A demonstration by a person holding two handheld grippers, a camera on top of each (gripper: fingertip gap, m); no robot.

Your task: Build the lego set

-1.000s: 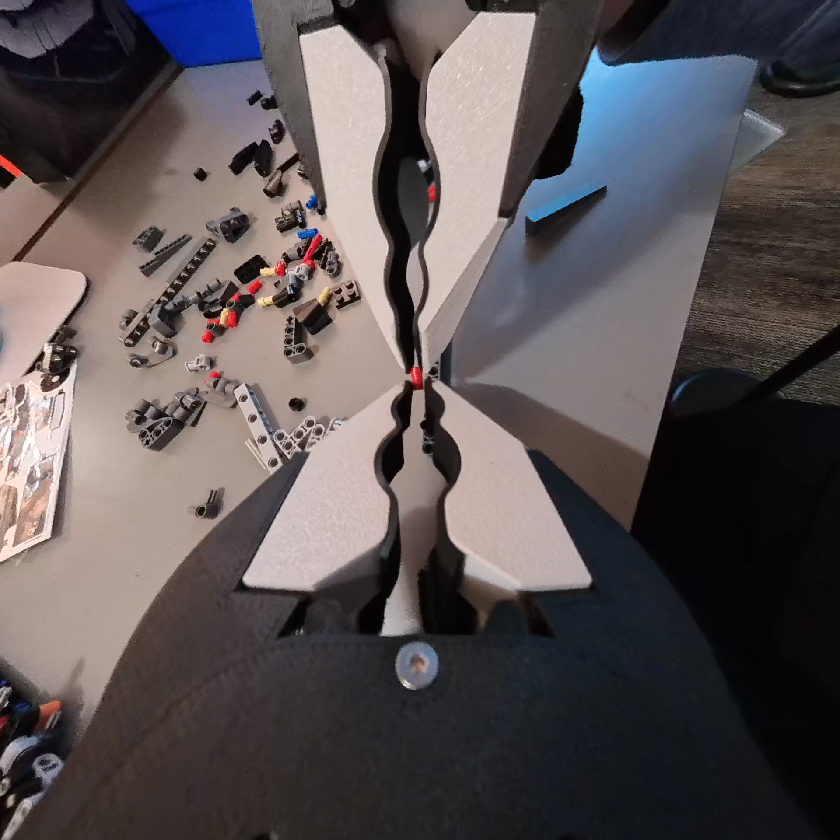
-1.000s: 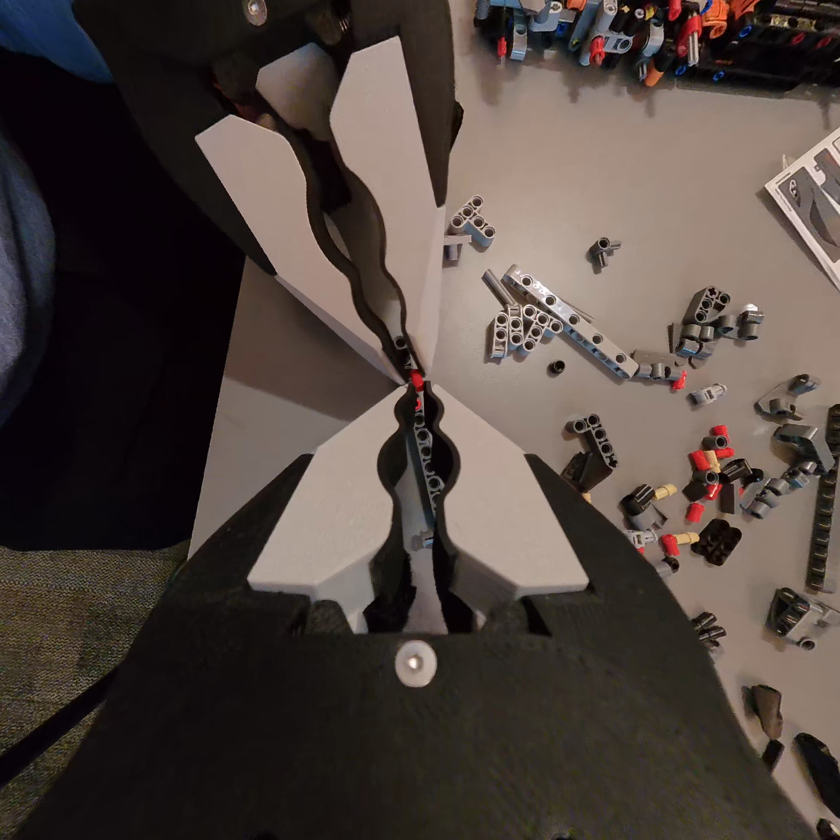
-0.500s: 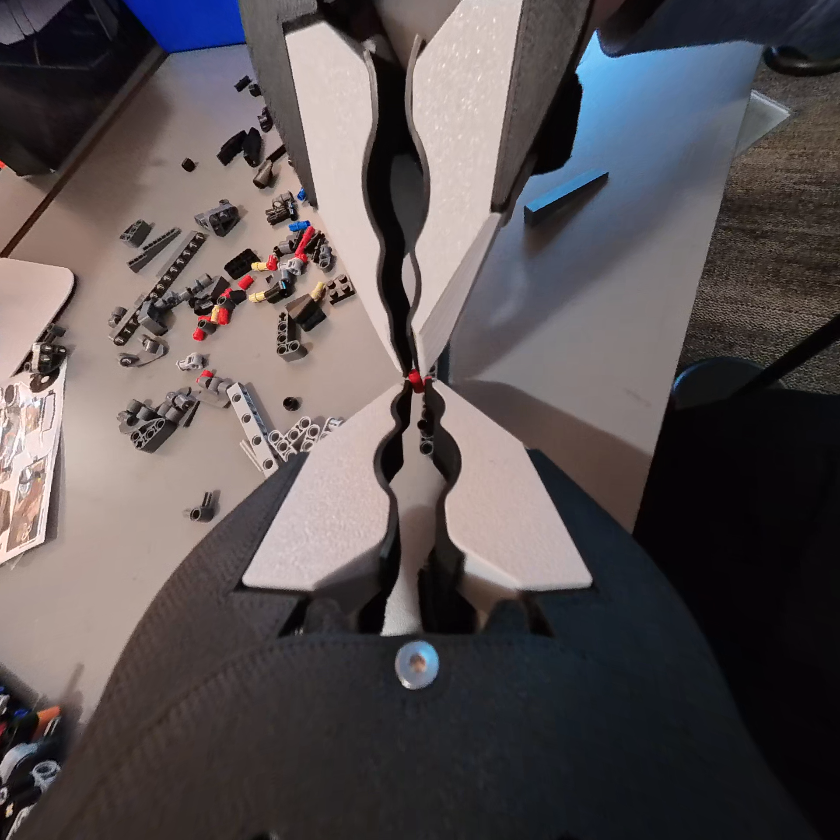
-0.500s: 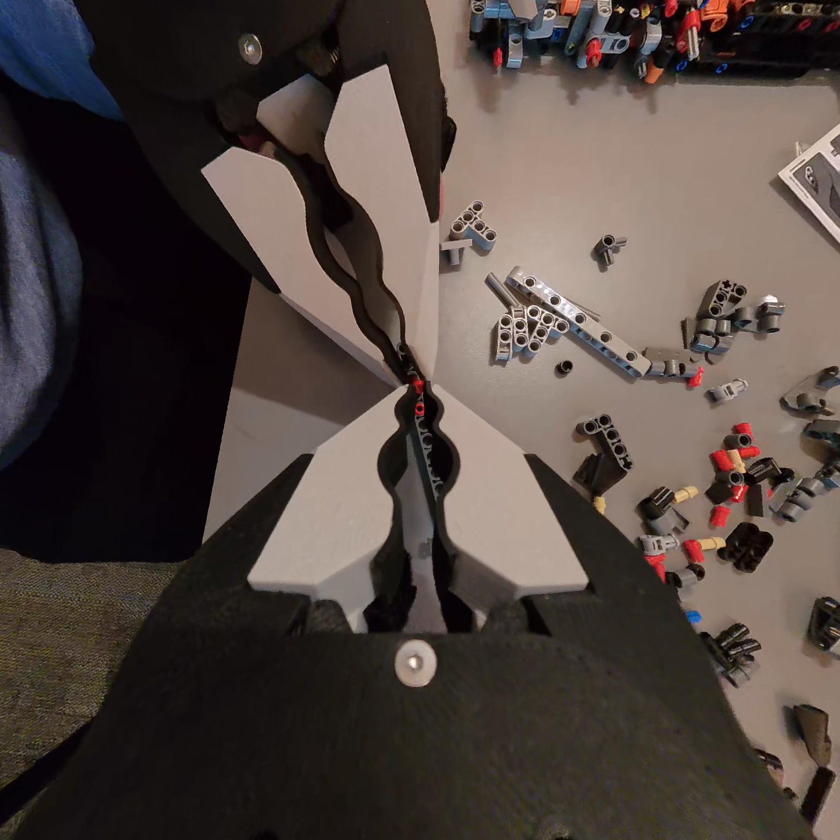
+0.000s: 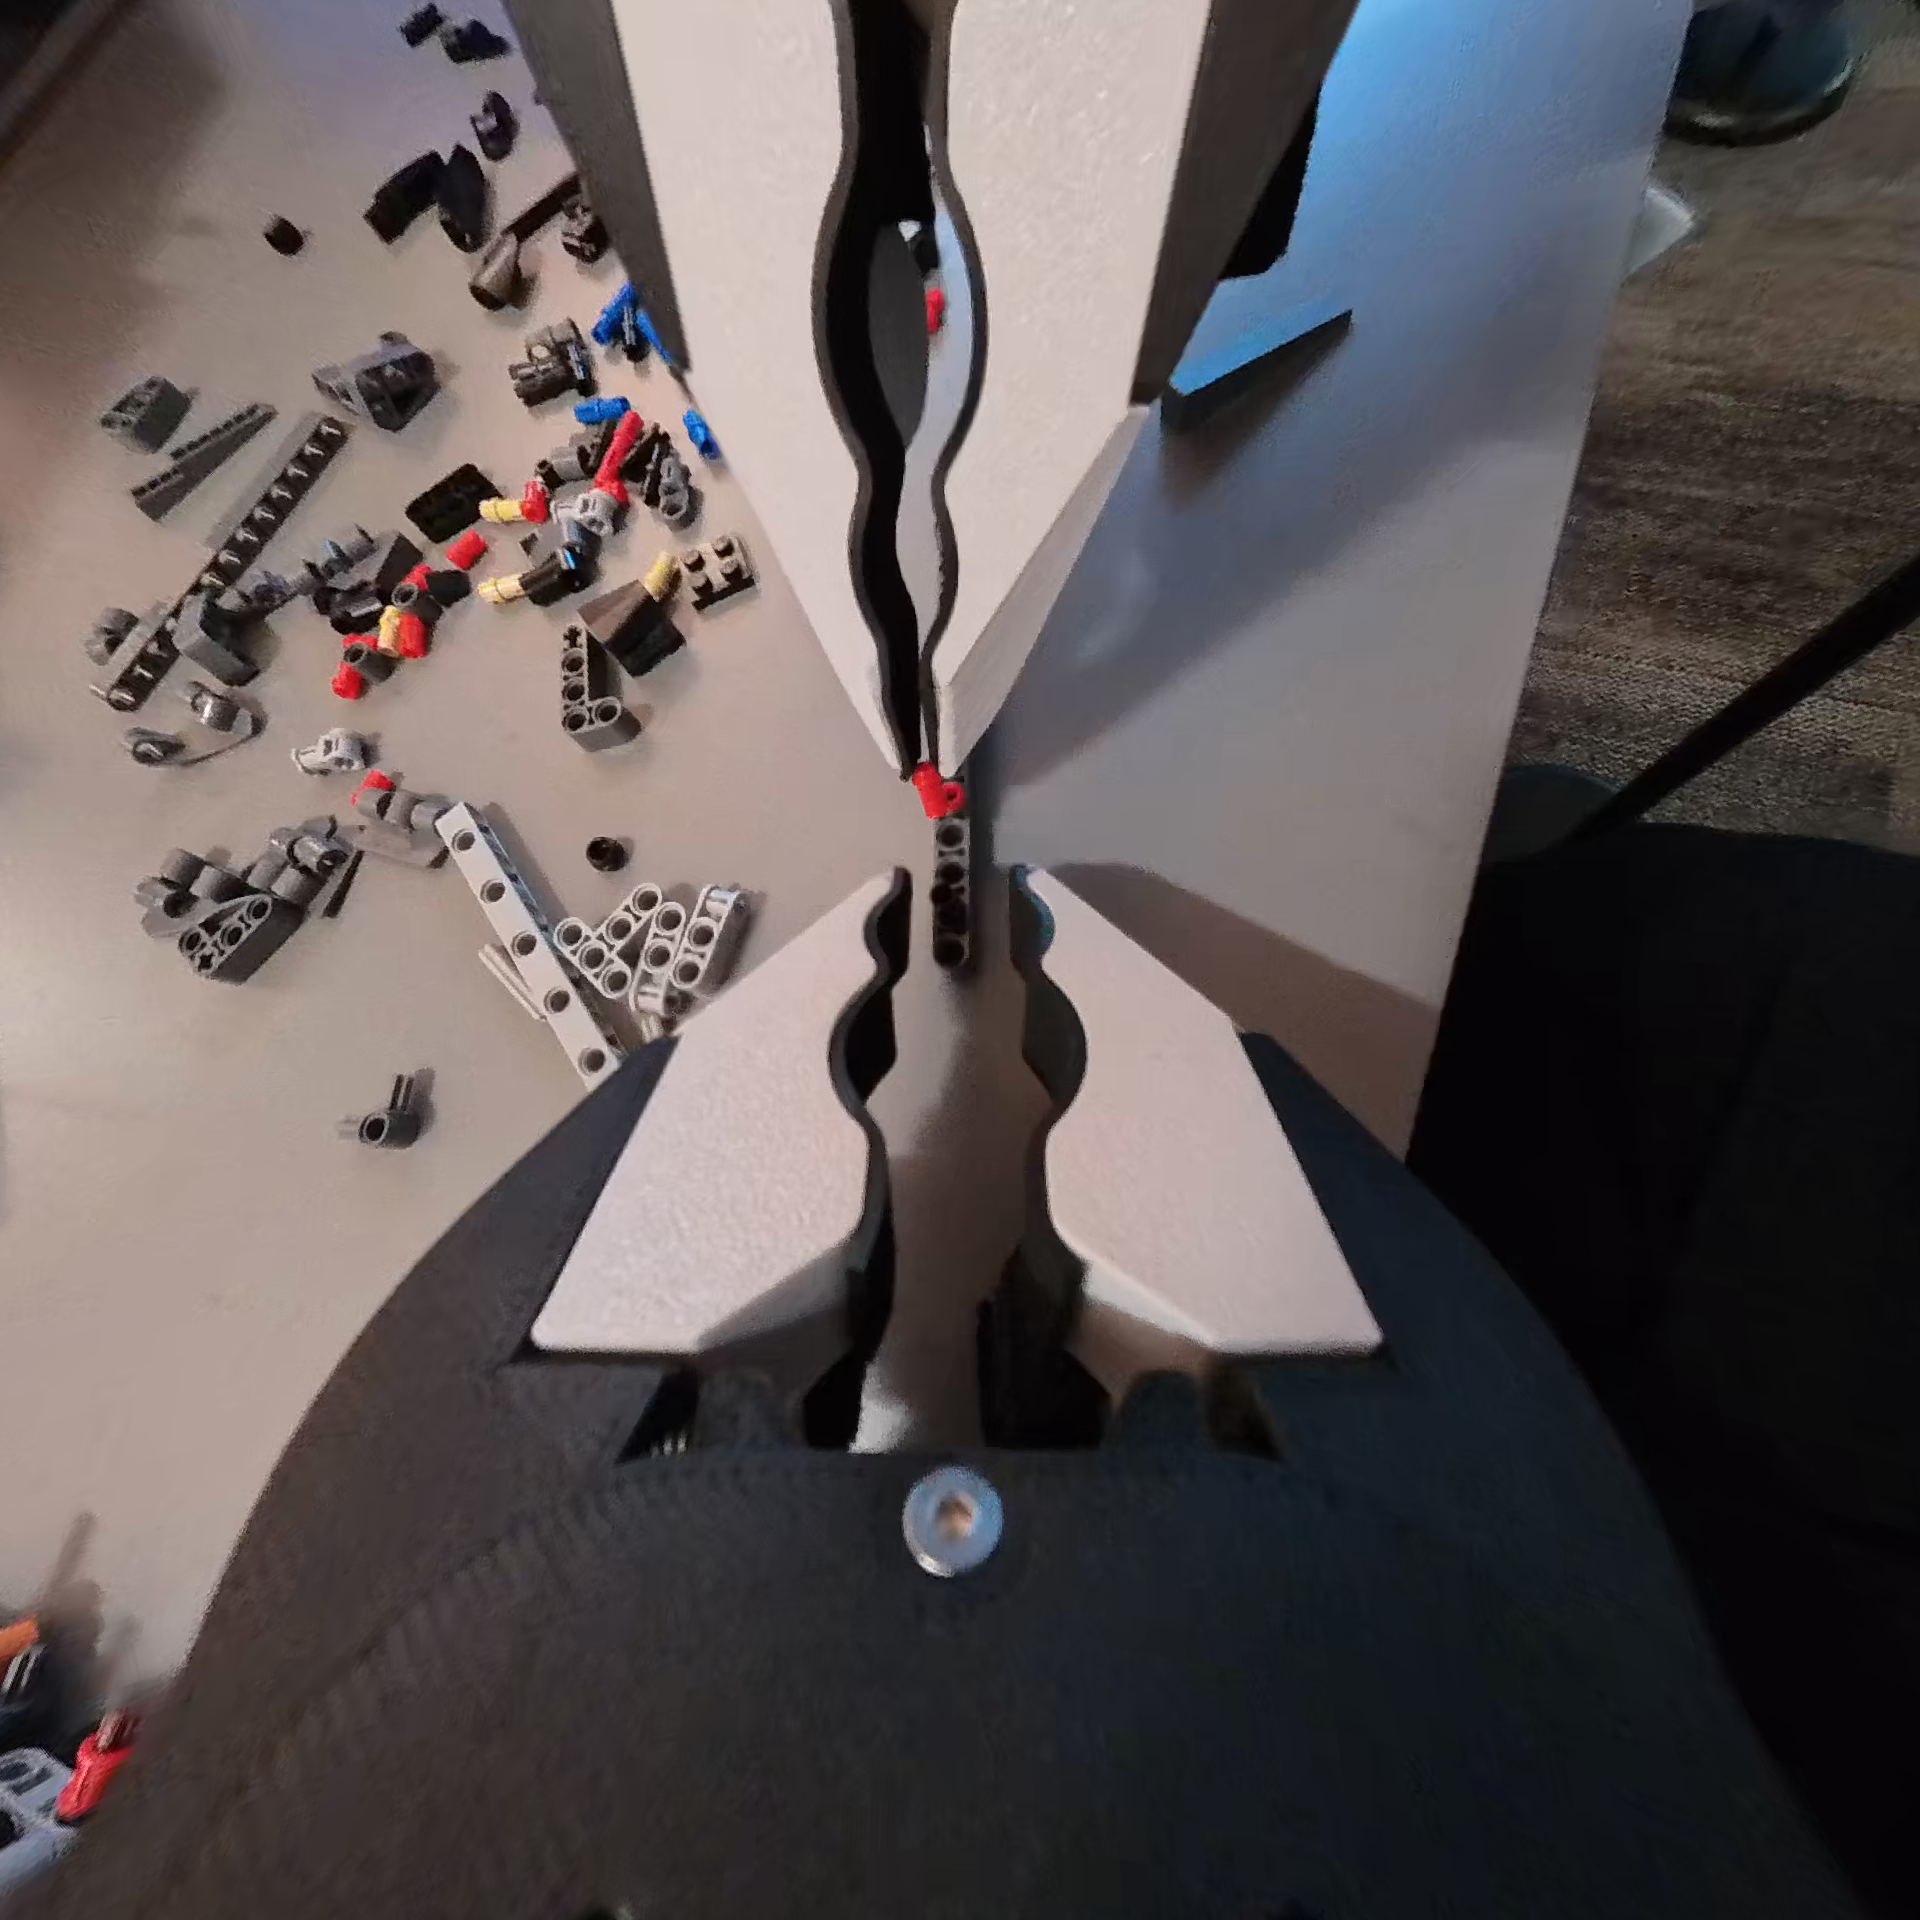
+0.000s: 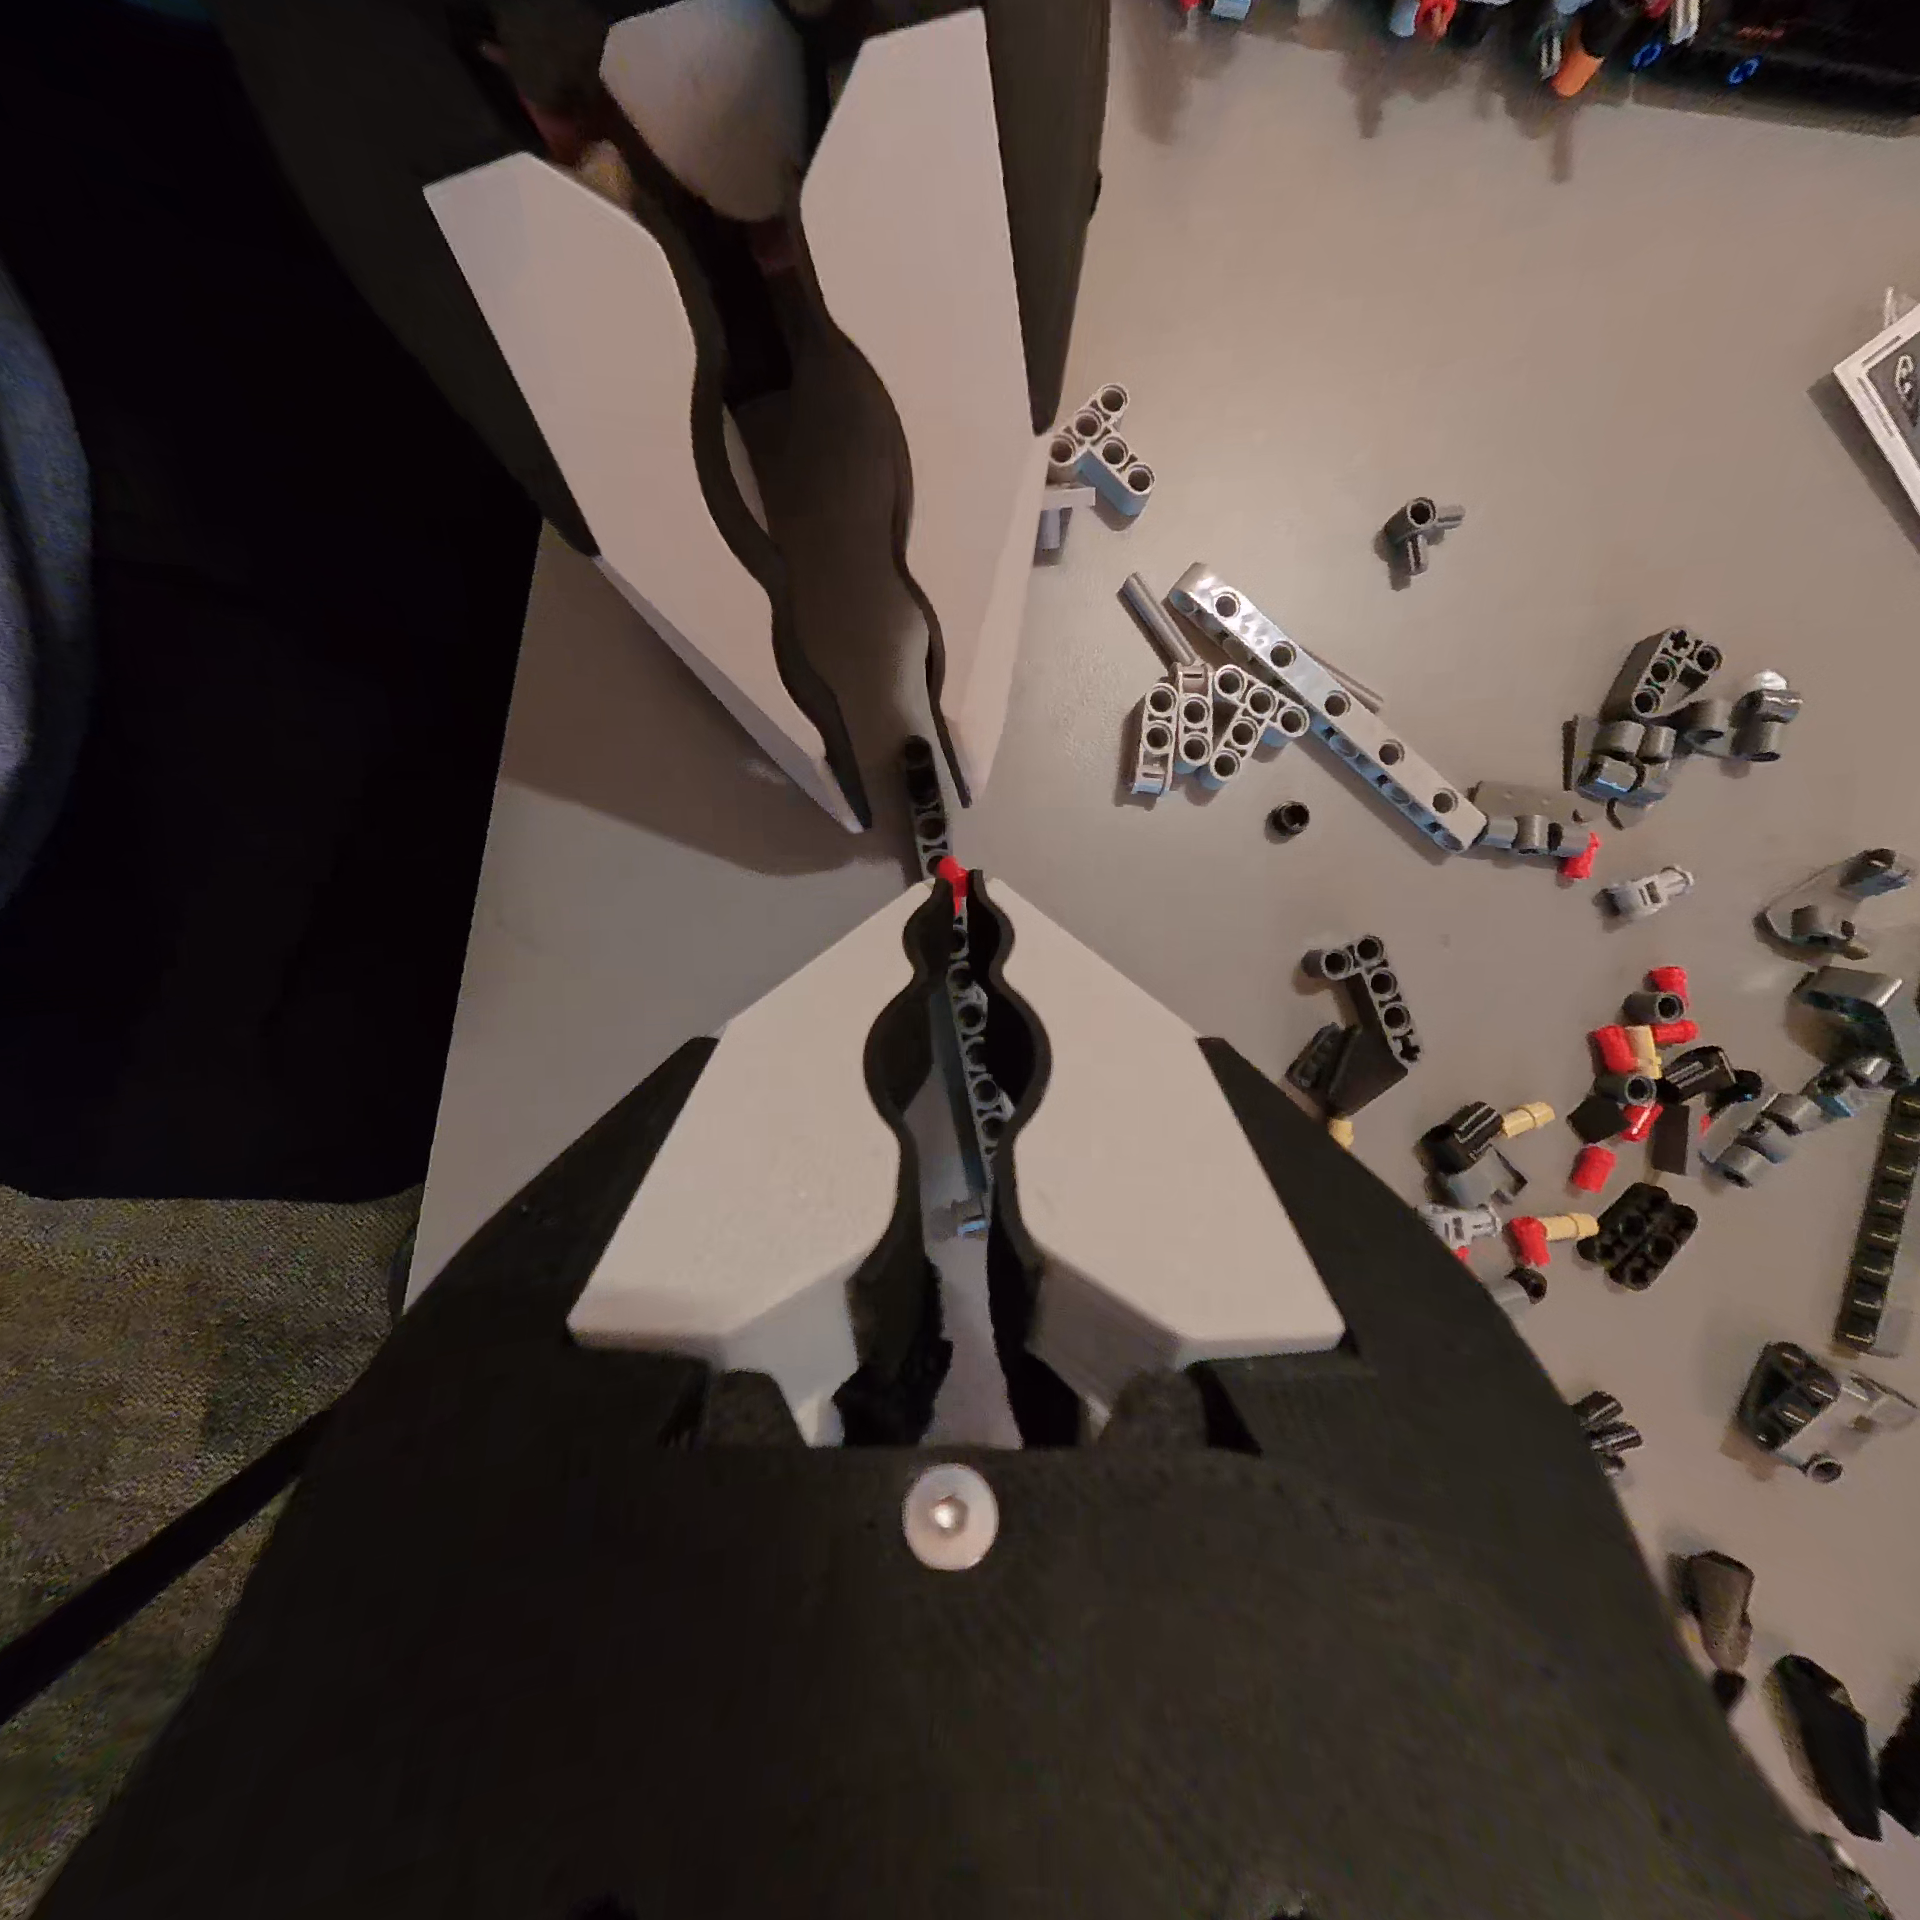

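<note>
My left gripper (image 5: 954, 883) parted, dark holed beam (image 5: 952, 902) loose between its fingertips, my right gripper (image 6: 954, 891) pinching that beam with red pin (image 6: 950, 875) at its tips, above grey table (image 6: 1299, 312).

Grey table (image 5: 1299, 665) under the tool; brown carpet (image 5: 1766, 364) off its far-right edge, dark cable (image 5: 1766, 686) crossing it; black flat strip (image 5: 1257, 369) on the tabletop, ahead-right of the tool.
</note>
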